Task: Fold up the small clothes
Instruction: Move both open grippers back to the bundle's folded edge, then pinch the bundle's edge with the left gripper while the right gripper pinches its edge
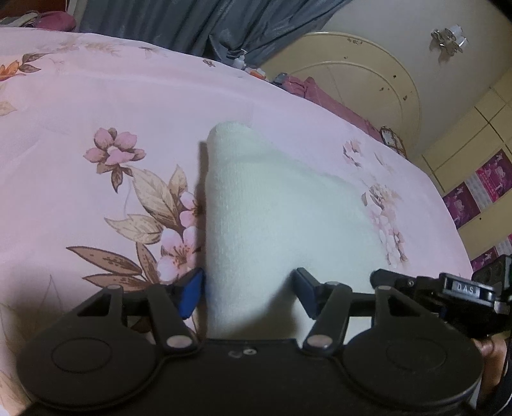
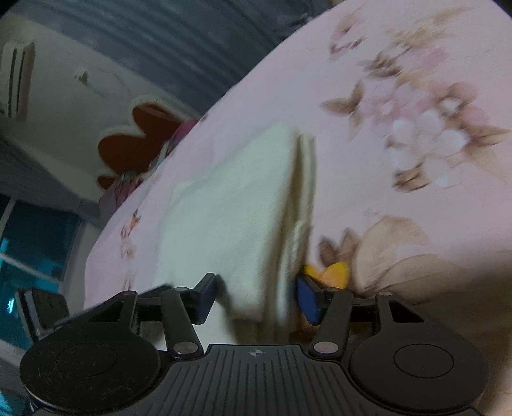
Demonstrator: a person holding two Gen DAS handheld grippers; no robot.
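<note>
A small white cloth point(image 1: 256, 208) lies folded on the pink floral bedsheet point(image 1: 96, 96), its near end raised toward me. My left gripper point(image 1: 249, 291) has that near end between its blue pads, and both pads touch the cloth's sides. In the right wrist view the same white cloth point(image 2: 230, 198) shows a doubled folded edge on its right side. My right gripper point(image 2: 256, 297) straddles the cloth's near end, with a narrow gap between each pad and the fabric. The right gripper's black body also shows at the right edge of the left wrist view.
The bedsheet point(image 2: 416, 208) spreads wide on all sides of the cloth. A cream round headboard point(image 1: 368, 83) and pink boxes point(image 1: 480, 185) stand beyond the bed's far right edge. Grey curtains point(image 1: 208, 22) hang at the back. A small yellow object point(image 2: 332, 272) sits by my right pad.
</note>
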